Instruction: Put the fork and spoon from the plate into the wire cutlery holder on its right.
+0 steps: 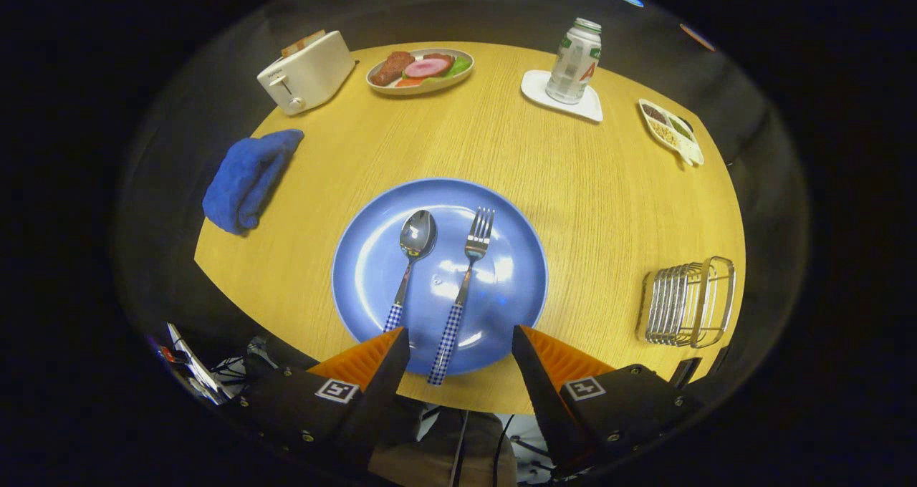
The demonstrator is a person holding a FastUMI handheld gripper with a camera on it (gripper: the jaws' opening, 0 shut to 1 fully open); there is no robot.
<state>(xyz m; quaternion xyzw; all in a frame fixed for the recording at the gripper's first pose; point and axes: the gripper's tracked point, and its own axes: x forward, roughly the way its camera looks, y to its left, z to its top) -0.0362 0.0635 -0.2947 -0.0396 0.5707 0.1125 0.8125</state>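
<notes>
While both pieces of cutlery lie untouched on the blue plate (372,272), the gripper (460,347) hangs above the plate's near rim with its fingers spread wide and nothing between them but air. The fork's checked handle runs up through the gap between the fingers, its end overhanging the rim toward the counter (573,200) edge. The fork (466,272) lies right of the spoon (410,261), the two near each other but not touching, handles toward the gripper, tines and bowl pointing away. The wire cutlery holder (688,302) stands on the counter well to the right of the plate, apart from it.

Both pieces look like light, stiff metal with polished necks and heads, so they will probably be slippery there and inclined to swing if pinched off-centre. The patterned handles seem the better place to take hold (broader, and likely less slick than the bare steel). For the fork, a pinch across the checked handle just above the rim should work, since the overhang leaves room for a finger on each side. Lying flat on a glossy plate, either piece may skate away rather than lift if the fingers close unevenly. The spoon's handle sits just ahead of the left finger, so it would need a small shift over.
</notes>
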